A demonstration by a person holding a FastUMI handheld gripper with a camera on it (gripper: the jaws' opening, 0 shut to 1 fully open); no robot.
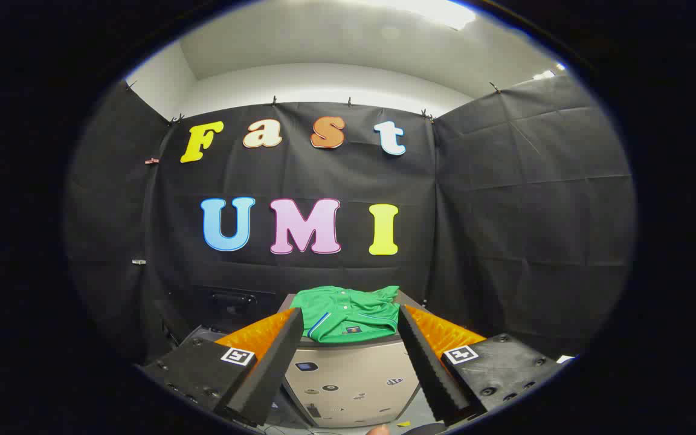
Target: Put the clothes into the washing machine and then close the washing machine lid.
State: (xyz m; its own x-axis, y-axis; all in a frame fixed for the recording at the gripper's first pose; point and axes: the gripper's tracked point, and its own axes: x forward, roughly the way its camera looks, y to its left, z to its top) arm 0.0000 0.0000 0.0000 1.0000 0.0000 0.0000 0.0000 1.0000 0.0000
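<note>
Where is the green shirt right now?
In the gripper view, the green shirt lies folded on top of the washing machine, beyond the open gripper, centred between its fingers.

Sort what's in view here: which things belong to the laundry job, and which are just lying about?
Part of the job:
- green shirt, folded on top of the machine, beyond the fingers
- washing machine, seen ahead between the fingers
- gripper, open, touching nothing

Just there:
- dark case behind the machine, by the black cloth wall
</note>
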